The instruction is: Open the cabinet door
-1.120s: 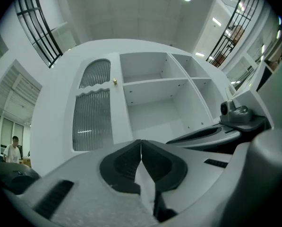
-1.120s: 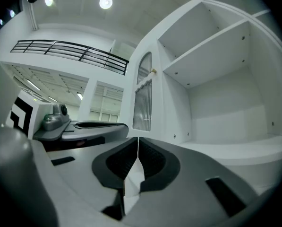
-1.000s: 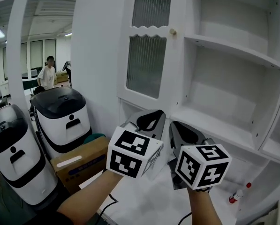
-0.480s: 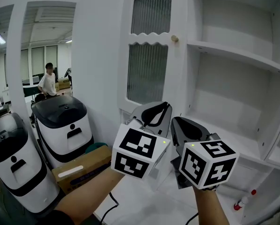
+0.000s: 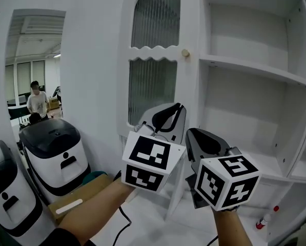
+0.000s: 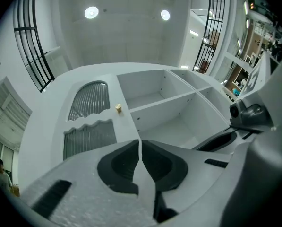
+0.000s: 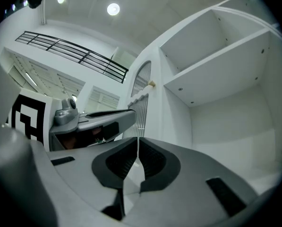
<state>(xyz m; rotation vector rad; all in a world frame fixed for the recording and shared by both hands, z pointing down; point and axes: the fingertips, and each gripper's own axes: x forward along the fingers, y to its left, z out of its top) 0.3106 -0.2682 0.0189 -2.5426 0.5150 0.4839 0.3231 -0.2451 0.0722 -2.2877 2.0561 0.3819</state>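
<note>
White-painted cabinet door (image 5: pixel 154 60), arch-topped, with two ribbed glass panels, standing shut at the left of a tall white cabinet, long axis upright. Small pale round knob (image 5: pixel 185 52) on its right edge, just beside the open white shelves (image 5: pixel 255 68); hinges judged to sit on the left, so a pull at the knob should swing the door out toward the person. Knob above and beyond both tools, well apart from either. Left gripper (image 5: pixel 169 118) with jaws pressed together on nothing, tilted upward before the lower glass panel, judged the nearer of the two; from its own view, knob (image 6: pixel 117 108) up and slightly left of the closed jaws. Right gripper (image 5: pixel 206 143) likewise closed and empty, just beside the left one and lower, facing the shelf side. Must open before either can take the knob. Underneath, a plain white surface with a black cable (image 5: pixel 123 224) and, at far right, a small red-capped bottle (image 5: pixel 266 220). Off to the left, two white bins with black lids (image 5: pixel 53 147), a brown cardboard box (image 5: pixel 76 201), and a person (image 5: pixel 37 100) standing far back in a bright room.
</note>
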